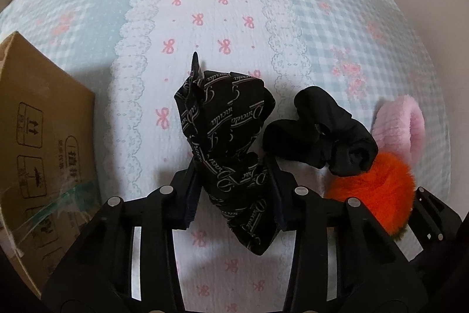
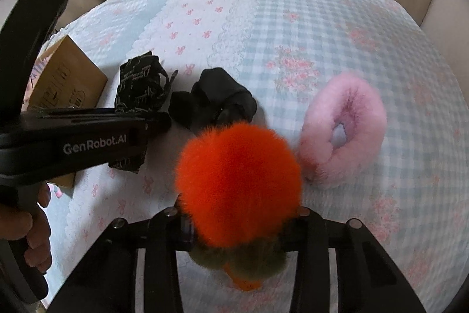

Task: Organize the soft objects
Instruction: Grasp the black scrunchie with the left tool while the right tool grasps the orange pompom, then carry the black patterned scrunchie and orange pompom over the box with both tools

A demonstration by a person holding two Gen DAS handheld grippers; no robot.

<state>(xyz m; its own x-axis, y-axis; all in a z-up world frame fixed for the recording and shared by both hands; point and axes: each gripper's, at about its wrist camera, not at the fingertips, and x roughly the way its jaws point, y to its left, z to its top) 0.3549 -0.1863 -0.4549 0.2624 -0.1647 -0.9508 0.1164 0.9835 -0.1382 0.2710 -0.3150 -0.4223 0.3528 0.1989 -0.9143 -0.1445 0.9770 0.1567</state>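
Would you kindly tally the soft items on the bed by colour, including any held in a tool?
Black: 2, the lettered black cloth in the left tool and the plain black bundle lying on the quilt.
Orange: 1, the orange pompom in the right tool.
Pink: 1, the pink fluffy ring.
Total: 4.

Left wrist view: looks forward and down along the left tool [image 1: 231, 189] onto the bed [image 1: 222, 5], close over a black printed cloth [image 1: 225, 119].
Right wrist view: looks forward and down along the right tool [image 2: 239, 225], close behind an orange pom-pom [image 2: 237, 181].
Relative placement: the left tool [image 2: 158, 119] shows at the left edge of the right view.
Shared area: cloth [image 2: 140, 84], black bundle [image 1: 322, 131] [image 2: 217, 99], pink ring [image 1: 398, 125] [image 2: 346, 131], pom-pom [image 1: 378, 189], cardboard box [image 1: 38, 137] [image 2: 67, 84].
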